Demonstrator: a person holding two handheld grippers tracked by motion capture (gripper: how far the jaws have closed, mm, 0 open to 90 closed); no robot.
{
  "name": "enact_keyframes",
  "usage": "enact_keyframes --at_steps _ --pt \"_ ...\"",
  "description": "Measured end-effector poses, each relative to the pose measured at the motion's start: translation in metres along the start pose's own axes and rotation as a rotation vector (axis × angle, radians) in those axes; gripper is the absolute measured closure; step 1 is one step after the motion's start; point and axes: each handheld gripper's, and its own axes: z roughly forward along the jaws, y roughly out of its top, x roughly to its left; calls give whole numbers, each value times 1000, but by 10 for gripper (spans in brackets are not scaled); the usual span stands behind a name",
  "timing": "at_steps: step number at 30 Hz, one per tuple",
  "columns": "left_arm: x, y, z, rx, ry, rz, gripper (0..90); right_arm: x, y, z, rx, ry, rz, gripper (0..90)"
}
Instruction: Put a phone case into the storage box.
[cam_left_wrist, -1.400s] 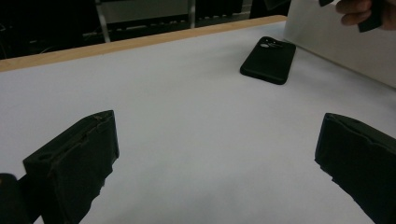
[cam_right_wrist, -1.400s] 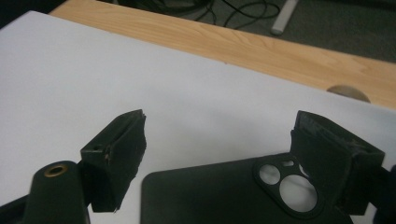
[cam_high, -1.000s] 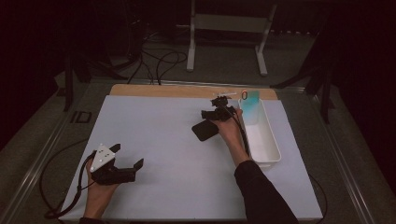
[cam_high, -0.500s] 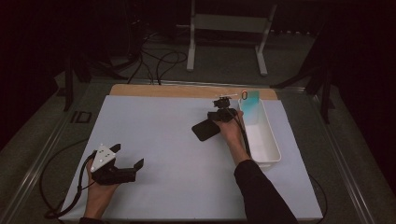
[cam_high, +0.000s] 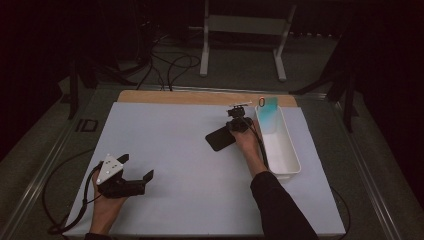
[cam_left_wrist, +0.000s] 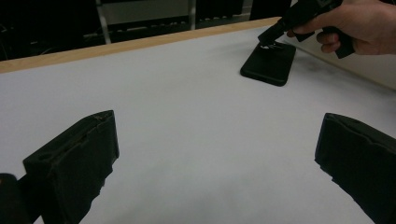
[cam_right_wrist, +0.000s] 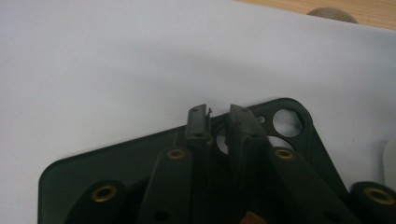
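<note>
A white sheet (cam_high: 200, 150) covers most of the table, with a strip of bare wooden board (cam_high: 175, 97) showing along its far edge. On the right side of the sheet stands a long white tray (cam_high: 287, 157), and a teal card (cam_high: 268, 114) leans upright at its far end. Just left of the tray, flat on the sheet, lies a black phone case (cam_high: 220, 138), its camera cut-outs visible in the right gripper view. The right gripper (cam_high: 239, 123) is at the case's far right corner, tilted down onto it; in the right gripper view its two narrow jaws stand nearly together, a thin gap between them, right over the case by the camera cut-outs, though whether they pinch the edge I cannot tell. The left gripper view shows the same jaw tip down on the case near the cut-outs. The left gripper (cam_high: 137, 176) rests low at the near left of the sheet, well apart from the case, its broad black jaws spread wide with nothing between them
</note>
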Motion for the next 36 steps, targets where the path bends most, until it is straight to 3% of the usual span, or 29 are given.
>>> enact_keyframes --at_steps 6,36 --pt "0 0 0 -1 0 0 4 -2 1 1 1 -24 -2 895" --pt "0 0 -1 -2 5 2 4 -5 2 12 30 -35 -22 900"
